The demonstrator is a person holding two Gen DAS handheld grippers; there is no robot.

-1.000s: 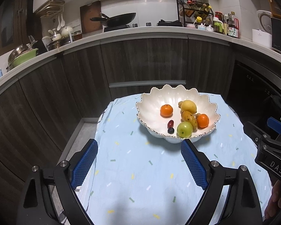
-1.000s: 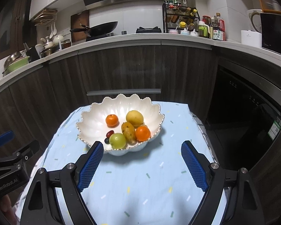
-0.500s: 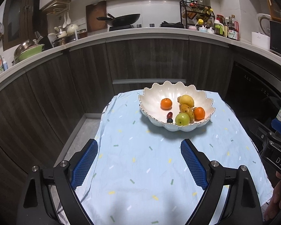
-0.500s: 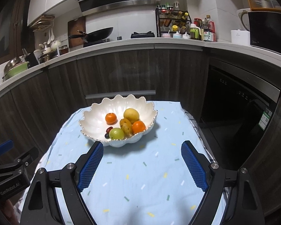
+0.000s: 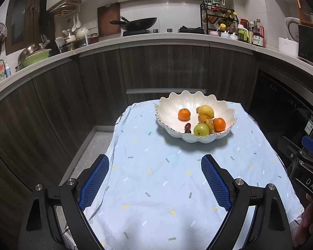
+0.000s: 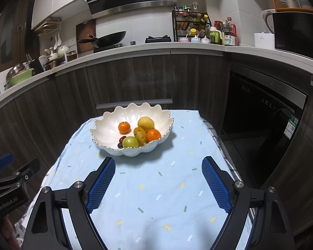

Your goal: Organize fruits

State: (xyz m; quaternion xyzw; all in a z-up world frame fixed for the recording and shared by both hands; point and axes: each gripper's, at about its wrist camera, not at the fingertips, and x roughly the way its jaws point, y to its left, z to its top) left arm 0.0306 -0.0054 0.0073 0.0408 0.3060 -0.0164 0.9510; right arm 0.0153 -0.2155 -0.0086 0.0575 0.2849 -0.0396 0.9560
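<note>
A white scalloped bowl stands at the far end of a table with a light blue cloth. In it lie two oranges, a yellow fruit, a speckled mango, a green apple and two dark grapes. My left gripper is open and empty, well short of the bowl. My right gripper is open too, with nothing between its blue pads, just short of the bowl's near rim.
Dark wood kitchen cabinets curve around behind the table, with a wok, a spice rack and bottles on the counter. A built-in black appliance is at the right. The grey floor shows left of the table.
Both grippers have drawn back from the bowl, so it looks smaller and farther away and more of the cloth shows. Both have stayed open and empty.
</note>
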